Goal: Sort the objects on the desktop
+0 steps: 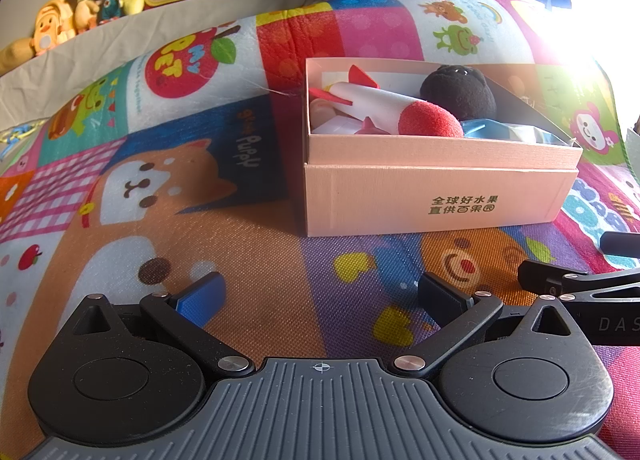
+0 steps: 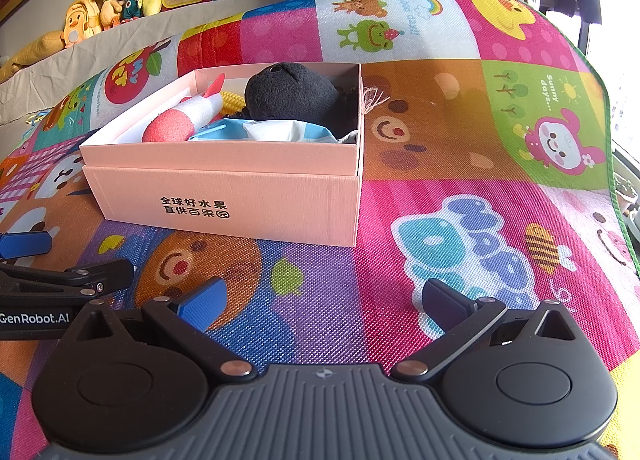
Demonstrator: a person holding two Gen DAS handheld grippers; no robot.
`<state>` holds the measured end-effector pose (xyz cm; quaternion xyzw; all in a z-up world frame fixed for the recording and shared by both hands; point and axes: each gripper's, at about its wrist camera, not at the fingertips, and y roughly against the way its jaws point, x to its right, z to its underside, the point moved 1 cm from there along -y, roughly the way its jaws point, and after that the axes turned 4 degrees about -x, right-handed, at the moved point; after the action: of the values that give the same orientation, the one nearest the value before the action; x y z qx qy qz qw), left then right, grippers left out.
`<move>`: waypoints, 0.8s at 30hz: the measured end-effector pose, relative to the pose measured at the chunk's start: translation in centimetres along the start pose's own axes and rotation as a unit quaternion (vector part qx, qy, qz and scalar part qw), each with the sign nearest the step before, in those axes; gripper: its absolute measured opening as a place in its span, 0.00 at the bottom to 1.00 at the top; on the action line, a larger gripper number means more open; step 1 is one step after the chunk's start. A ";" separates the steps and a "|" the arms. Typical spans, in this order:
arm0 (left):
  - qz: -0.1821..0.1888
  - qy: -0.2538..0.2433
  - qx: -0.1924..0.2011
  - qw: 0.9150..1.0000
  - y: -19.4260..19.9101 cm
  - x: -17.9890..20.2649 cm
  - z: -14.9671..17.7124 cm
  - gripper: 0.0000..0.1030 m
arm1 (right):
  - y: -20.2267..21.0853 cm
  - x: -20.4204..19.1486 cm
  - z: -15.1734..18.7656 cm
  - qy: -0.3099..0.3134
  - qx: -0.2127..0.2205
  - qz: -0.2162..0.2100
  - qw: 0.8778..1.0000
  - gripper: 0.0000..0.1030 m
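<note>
Your pink box (image 2: 240, 196) front reads "全球好水果 直供百果园". Left gripper (image 2: 32, 280) side says "GenRobot.AI". Play mat (image 2: 460, 260) prints: "Sunny days...", "PUPPY".

Mat (image 2: 320, 300) open between grippers and box (image 2: 248, 196); box blocks 12 o'clock, its top open, toys (image 2: 296, 94) fill it.

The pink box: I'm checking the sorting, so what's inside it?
The pink box holds a foam rocket, a black plush, a blue-white packet and something yellow. Anything beneath them is hidden.
</note>
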<state>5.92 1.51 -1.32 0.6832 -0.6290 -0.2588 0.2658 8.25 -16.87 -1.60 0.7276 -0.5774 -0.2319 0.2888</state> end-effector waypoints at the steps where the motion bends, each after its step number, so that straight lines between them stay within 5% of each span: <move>1: 0.000 0.000 0.000 1.000 0.0 0.0 0.0 1.00 | 0.0 0.0 0.0 0.000 0.000 0.000 1.000 1.00; 24: 0.001 0.000 0.000 1.000 0.0 0.0 0.0 1.00 | 0.0 0.0 0.0 0.000 0.000 0.000 1.000 1.00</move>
<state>5.90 1.54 -1.36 0.6827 -0.6295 -0.2586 0.2661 8.24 -16.85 -1.61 0.7275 -0.5776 -0.2317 0.2889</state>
